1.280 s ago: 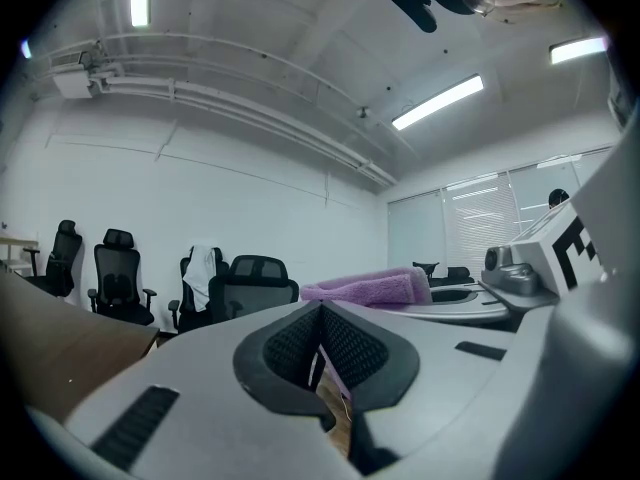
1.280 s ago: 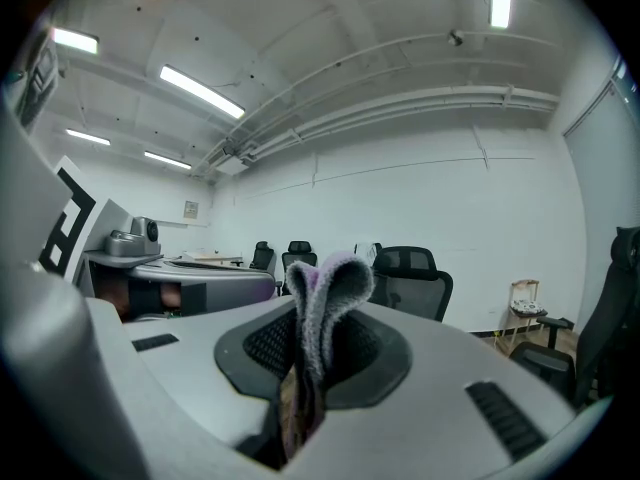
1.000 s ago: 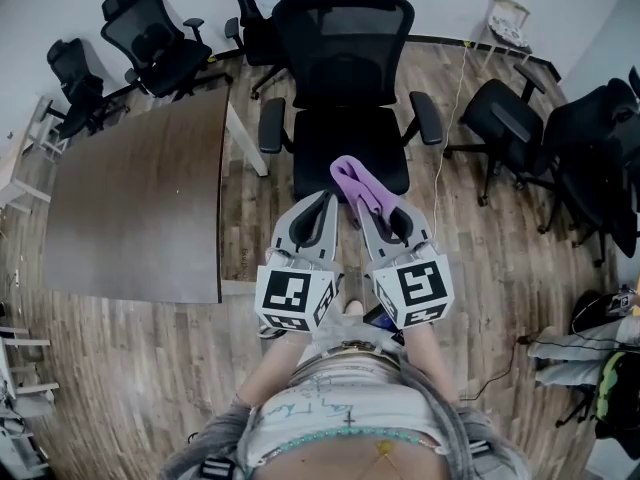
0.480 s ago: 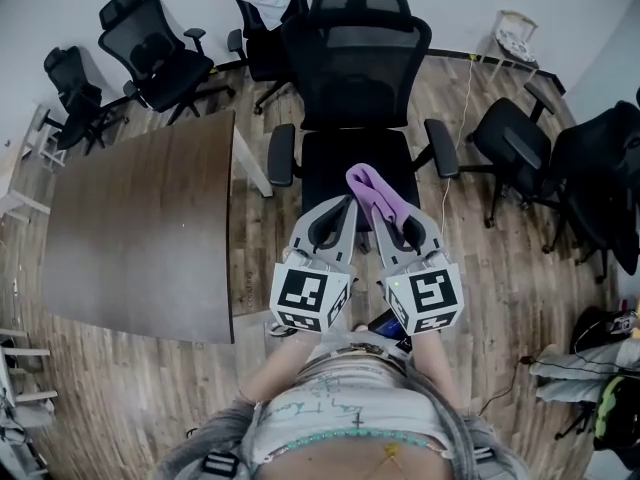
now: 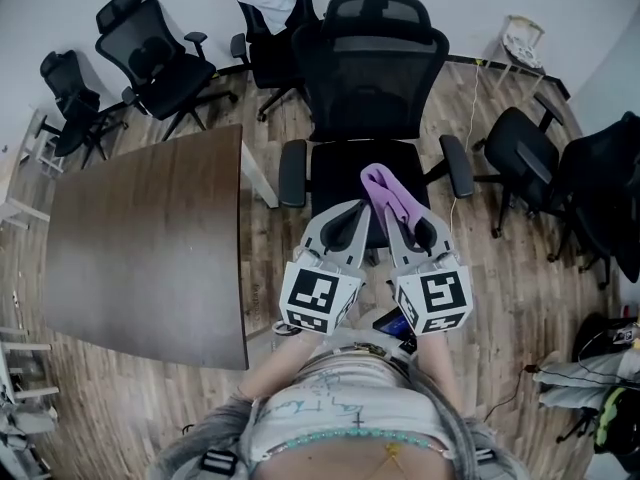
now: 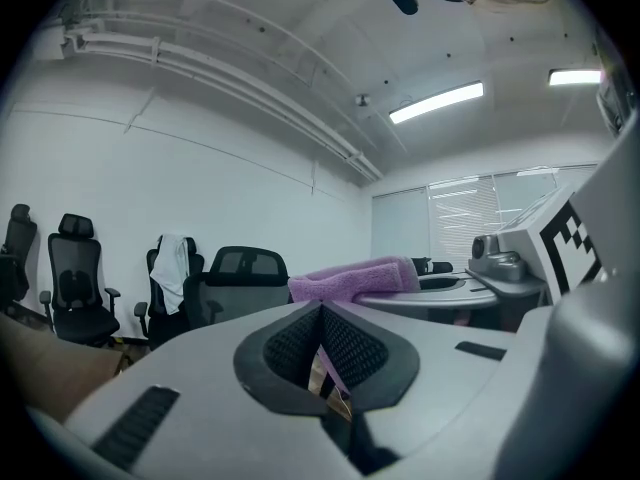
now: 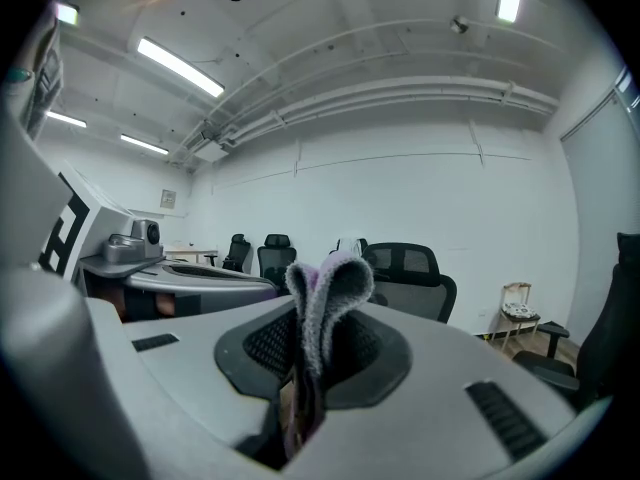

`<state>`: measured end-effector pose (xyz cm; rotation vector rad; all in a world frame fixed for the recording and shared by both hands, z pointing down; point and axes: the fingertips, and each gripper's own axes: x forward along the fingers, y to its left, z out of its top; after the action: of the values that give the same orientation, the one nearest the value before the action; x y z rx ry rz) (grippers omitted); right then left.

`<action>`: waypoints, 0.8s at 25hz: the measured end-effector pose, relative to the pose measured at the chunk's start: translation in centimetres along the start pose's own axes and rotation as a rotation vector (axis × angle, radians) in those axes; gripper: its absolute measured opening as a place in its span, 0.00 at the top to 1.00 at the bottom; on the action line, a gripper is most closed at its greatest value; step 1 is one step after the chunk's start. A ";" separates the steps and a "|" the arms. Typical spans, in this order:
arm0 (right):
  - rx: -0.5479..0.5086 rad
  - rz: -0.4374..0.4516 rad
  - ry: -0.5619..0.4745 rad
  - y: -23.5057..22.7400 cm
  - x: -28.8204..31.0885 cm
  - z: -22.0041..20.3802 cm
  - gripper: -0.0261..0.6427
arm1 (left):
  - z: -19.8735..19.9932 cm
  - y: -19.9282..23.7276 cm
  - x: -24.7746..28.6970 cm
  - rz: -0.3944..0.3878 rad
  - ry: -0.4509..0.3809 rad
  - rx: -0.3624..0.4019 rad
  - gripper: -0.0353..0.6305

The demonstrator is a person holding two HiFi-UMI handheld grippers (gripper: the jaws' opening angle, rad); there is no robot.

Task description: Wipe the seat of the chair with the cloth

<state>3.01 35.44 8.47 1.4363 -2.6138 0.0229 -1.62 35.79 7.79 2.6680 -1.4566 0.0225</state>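
Observation:
The black office chair (image 5: pixel 372 78) stands straight ahead in the head view, its seat (image 5: pixel 338 171) just beyond both grippers. A folded purple cloth (image 5: pixel 384 192) sticks out of my right gripper (image 5: pixel 393 214), which is shut on it above the seat's front edge. In the right gripper view the cloth (image 7: pixel 322 293) stands up as a loop between the shut jaws of the right gripper (image 7: pixel 304 330). My left gripper (image 5: pixel 350 208) hovers beside it, shut with nothing held. In the left gripper view the left gripper (image 6: pixel 320 316) shows its jaws together, with the cloth (image 6: pixel 352 277) to the right.
A brown table (image 5: pixel 150 233) fills the left side, its corner close to the chair's left armrest (image 5: pixel 291 172). Other black chairs stand at the back left (image 5: pixel 150 46) and at the right (image 5: pixel 522 144). A white stand (image 5: pixel 522 36) and a cable lie at the back right.
The chair has come closer and sits lower in the head view. Both grippers stay side by side, shifted slightly right, the cloth still held in the right one.

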 end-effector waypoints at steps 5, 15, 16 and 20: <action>-0.005 0.028 0.014 0.2 2.6 0.3 0.88 | -0.2 2.3 0.7 0.022 0.012 -0.024 0.94; -0.018 0.132 0.021 -2.6 7.8 0.6 0.88 | -0.2 5.5 4.9 0.114 0.008 -0.078 0.94; -0.022 0.141 0.016 -3.2 8.3 0.9 0.88 | 0.1 5.7 5.6 0.122 0.006 -0.073 0.94; -0.028 0.187 0.002 -5.4 10.4 1.9 0.88 | 1.1 6.5 8.2 0.167 -0.001 -0.065 0.94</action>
<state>1.86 23.63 7.74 1.1773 -2.7261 0.0095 -2.64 25.31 7.76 2.4892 -1.6461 -0.0129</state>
